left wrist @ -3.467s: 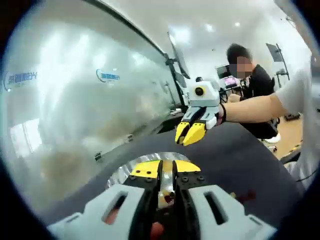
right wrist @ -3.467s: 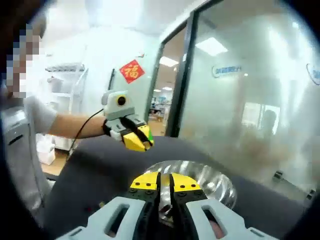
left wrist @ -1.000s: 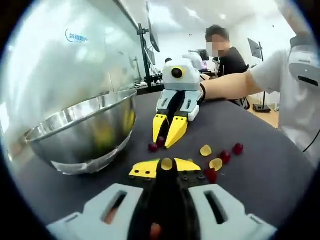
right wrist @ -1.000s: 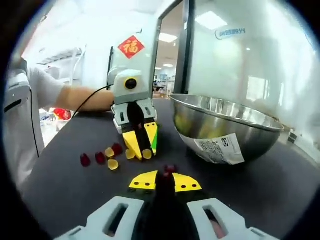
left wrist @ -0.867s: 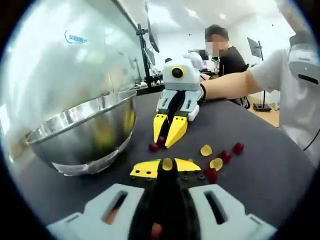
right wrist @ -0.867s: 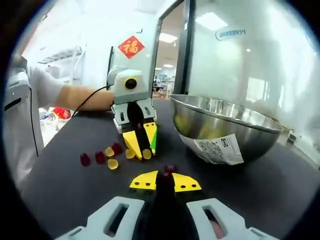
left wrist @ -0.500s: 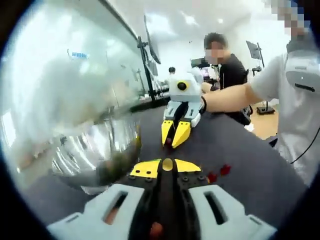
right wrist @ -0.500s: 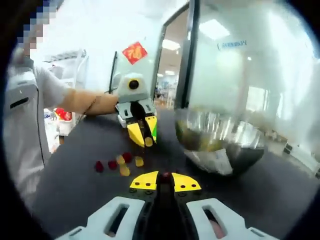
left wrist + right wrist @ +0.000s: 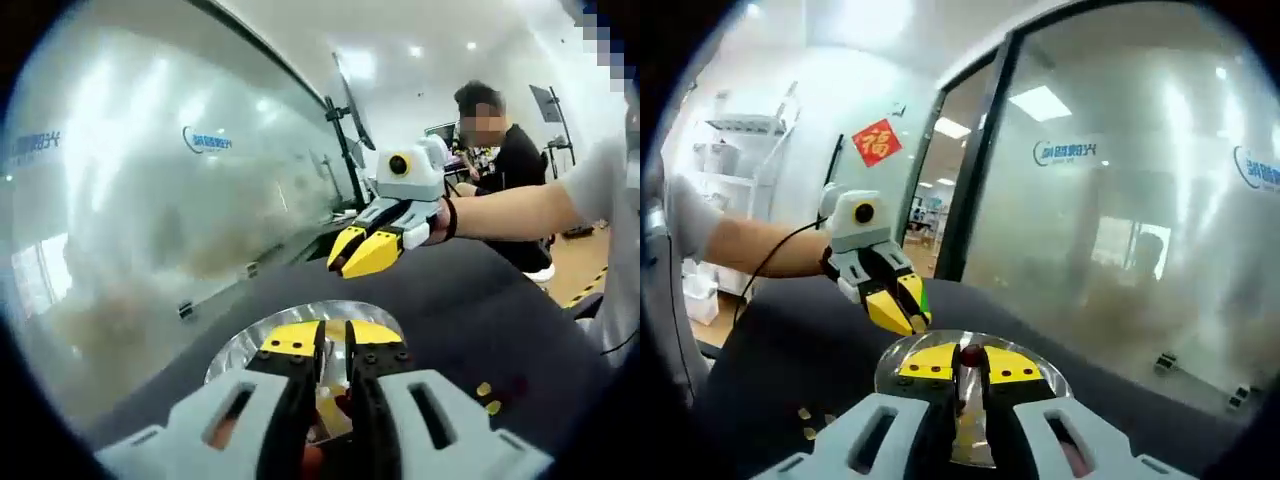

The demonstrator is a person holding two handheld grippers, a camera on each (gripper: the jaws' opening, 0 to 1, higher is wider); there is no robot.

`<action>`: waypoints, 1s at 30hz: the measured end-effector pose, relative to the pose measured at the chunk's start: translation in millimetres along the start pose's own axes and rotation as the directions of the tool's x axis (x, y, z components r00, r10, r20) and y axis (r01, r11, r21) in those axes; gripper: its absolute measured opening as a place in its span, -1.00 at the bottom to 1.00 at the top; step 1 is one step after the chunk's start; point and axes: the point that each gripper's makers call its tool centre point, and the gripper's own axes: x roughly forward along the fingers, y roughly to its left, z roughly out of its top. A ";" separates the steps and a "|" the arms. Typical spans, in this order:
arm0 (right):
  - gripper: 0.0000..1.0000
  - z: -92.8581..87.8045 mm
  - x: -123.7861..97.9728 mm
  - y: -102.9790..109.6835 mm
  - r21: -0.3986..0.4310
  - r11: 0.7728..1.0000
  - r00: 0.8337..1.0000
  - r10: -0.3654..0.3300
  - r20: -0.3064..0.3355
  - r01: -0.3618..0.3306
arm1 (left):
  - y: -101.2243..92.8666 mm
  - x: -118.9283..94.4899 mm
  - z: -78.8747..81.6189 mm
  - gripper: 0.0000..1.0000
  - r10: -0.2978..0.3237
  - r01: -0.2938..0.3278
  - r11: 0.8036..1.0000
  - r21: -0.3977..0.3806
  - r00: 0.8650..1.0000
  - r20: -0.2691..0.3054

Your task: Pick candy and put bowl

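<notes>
A steel bowl sits on the dark table right under my left gripper. Its jaws stand slightly apart with nothing between the tips, and yellow and red candies show in the bowl through the gap. My right gripper hovers just beyond, above the bowl's far side. In the right gripper view my right gripper is shut on a dark red candy over the bowl. The left gripper hangs above the bowl's far rim.
Loose yellow and red candies lie on the dark table beside the bowl, seen also as candies low left. A frosted glass wall runs along the table. A person sits behind.
Both grippers have risen from the table to above the bowl. The yellow candy held in my left gripper's tips is gone and its jaws have parted. The right keeps its red candy.
</notes>
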 end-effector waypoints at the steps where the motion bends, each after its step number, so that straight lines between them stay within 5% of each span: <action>1: -0.91 -1.5 1.8 -1.5 0.004 1.000 1.000 -0.002 0.000 0.002 | 2.0 1.7 -2.2 -0.95 0.004 -0.004 1.000 -0.004 1.000 -0.003; 6: -0.53 -27.7 8.2 10.5 -0.048 0.997 0.995 0.059 -0.075 -0.063 | 10.4 3.6 -6.6 -0.63 0.043 -0.044 0.999 0.000 0.999 -0.012; 12: -0.60 -19.1 4.7 9.5 0.003 0.998 0.998 0.062 -0.027 -0.062 | 2.7 -0.3 -2.0 -0.68 0.021 -0.021 1.000 0.014 1.000 0.000; 15: -0.60 -8.0 -4.1 15.8 0.012 0.998 0.998 0.069 0.010 -0.069 | -9.0 -9.0 3.1 -0.68 0.001 -0.001 1.000 0.017 1.000 0.014; 18: -0.60 -10.3 -32.4 42.3 0.007 0.994 0.993 0.109 0.046 -0.110 | -45.1 -33.2 2.1 -0.68 -0.086 0.085 0.996 0.022 0.995 0.046; 22: -0.60 -55.3 -74.9 89.2 0.030 0.975 0.976 0.219 -0.013 -0.219 | -108.9 -82.5 -55.0 -0.68 -0.238 0.238 0.971 -0.009 0.969 -0.067; 24: -0.60 -93.2 -93.3 112.4 0.064 0.957 0.953 0.289 -0.094 -0.284 | -122.0 -96.3 -87.0 -0.68 -0.245 0.244 0.969 -0.019 0.959 -0.145; 26: -0.60 -129.8 -107.4 126.5 0.090 0.947 0.927 0.321 -0.192 -0.309 | -127.7 -101.6 -100.9 -0.68 -0.250 0.241 0.968 -0.076 0.957 -0.149; 28: -0.60 -145.0 -111.1 131.9 0.149 0.941 0.917 0.331 -0.221 -0.304 | -130.9 -101.9 -112.8 -0.68 -0.255 0.239 0.964 -0.114 0.954 -0.161; 30: -0.62 -139.2 -106.2 130.9 0.167 0.941 0.929 0.324 -0.179 -0.296 | -134.5 -97.2 -120.8 -0.70 -0.265 0.247 0.962 -0.116 0.948 -0.175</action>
